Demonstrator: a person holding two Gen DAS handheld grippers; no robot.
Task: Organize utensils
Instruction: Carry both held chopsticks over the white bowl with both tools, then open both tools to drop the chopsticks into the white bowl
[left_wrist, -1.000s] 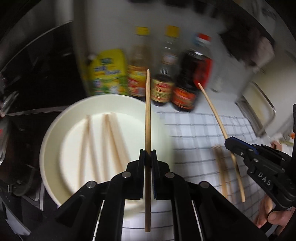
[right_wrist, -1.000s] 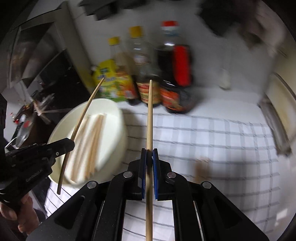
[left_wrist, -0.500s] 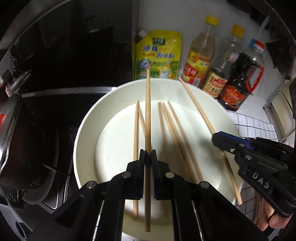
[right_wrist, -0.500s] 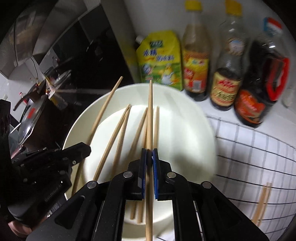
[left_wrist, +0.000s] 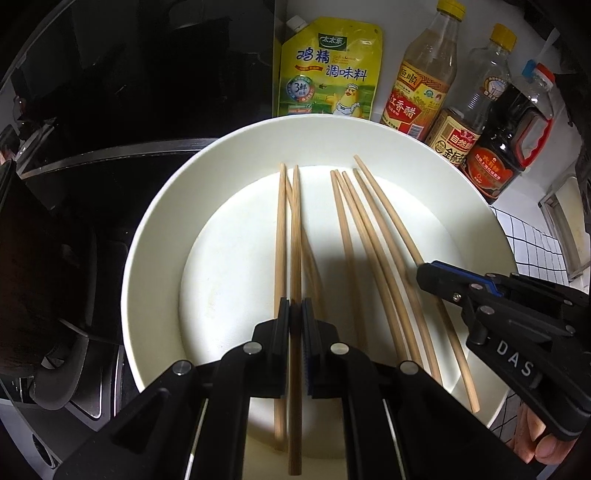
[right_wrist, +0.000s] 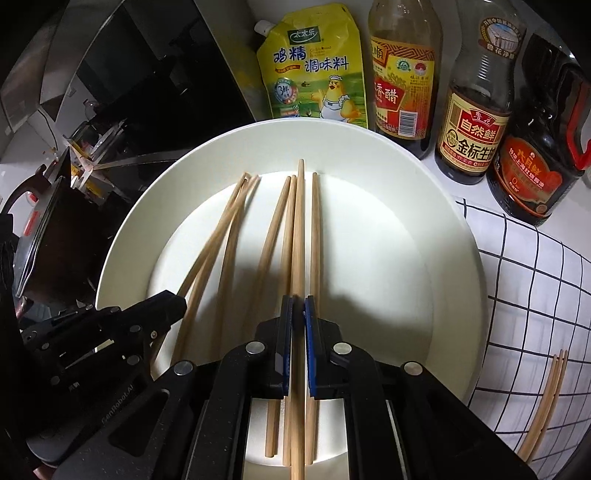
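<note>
A large white plate (left_wrist: 155, 236) (right_wrist: 454, 258) holds several wooden chopsticks (left_wrist: 347, 236) (right_wrist: 273, 229). My left gripper (left_wrist: 294, 306) is shut on one chopstick (left_wrist: 295, 229), low over the plate's left half beside the others. My right gripper (right_wrist: 298, 304) is shut on another chopstick (right_wrist: 298, 229), low over the plate's middle. Each gripper shows in the other's view, the right one (left_wrist: 421, 273) at the plate's right, the left one (right_wrist: 181, 306) at its left. More chopsticks (right_wrist: 546, 395) lie on the checked cloth (right_wrist: 535, 280) to the right.
A yellow seasoning pouch (left_wrist: 328, 74) (right_wrist: 314, 70) and three sauce bottles (left_wrist: 424, 74) (right_wrist: 476, 107) stand right behind the plate against the wall. A black stove (left_wrist: 92, 110) with a pan (left_wrist: 33, 288) lies to the left.
Both grippers have carried their chopsticks from over the cloth leftward and down, and now hold them low over the plate among the chopsticks lying there.
</note>
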